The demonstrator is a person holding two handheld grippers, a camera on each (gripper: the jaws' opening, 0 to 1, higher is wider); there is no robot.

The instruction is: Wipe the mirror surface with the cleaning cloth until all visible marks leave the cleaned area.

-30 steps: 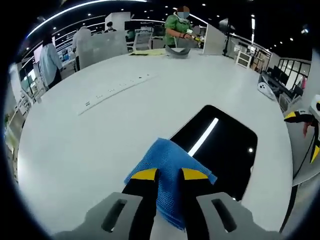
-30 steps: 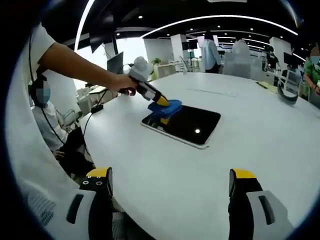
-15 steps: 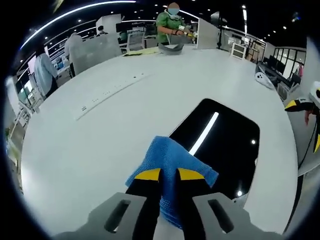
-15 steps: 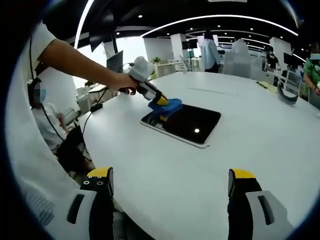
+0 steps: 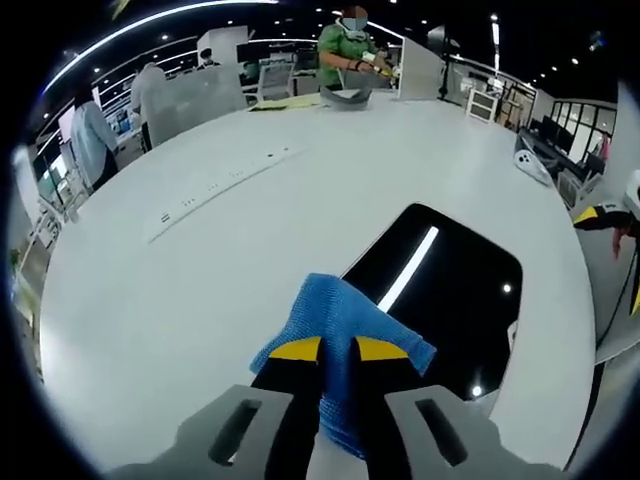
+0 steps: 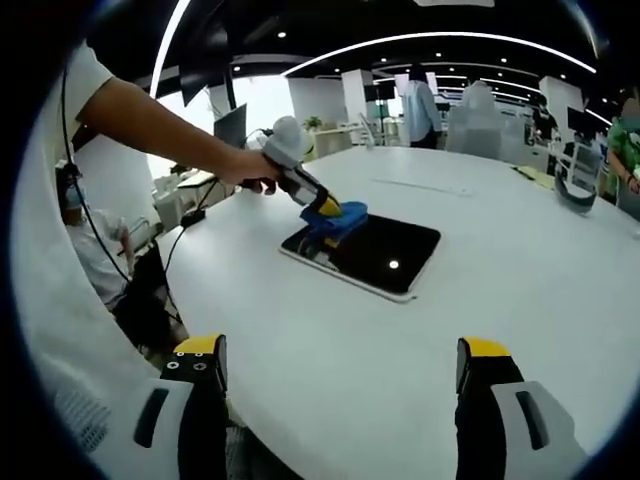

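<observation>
Blue cleaning cloth (image 5: 340,330), pinched in my left gripper (image 5: 338,352), rests on the mirror's (image 5: 450,300) near corner; most glass seems unwiped, while my right gripper (image 6: 340,375) is spread.

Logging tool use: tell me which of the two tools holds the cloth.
The left tool, shut on the blue cloth at the mirror edge. The right tool is open, above the table.

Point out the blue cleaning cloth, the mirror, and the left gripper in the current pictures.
cleaning cloth (image 5: 335,320), left gripper view, on the blue fabric above the jaws.
mirror (image 6: 385,250), right gripper view, on the bare dark glass.
left gripper (image 6: 318,208), right gripper view, at its yellow tips, closed on the cloth.
</observation>
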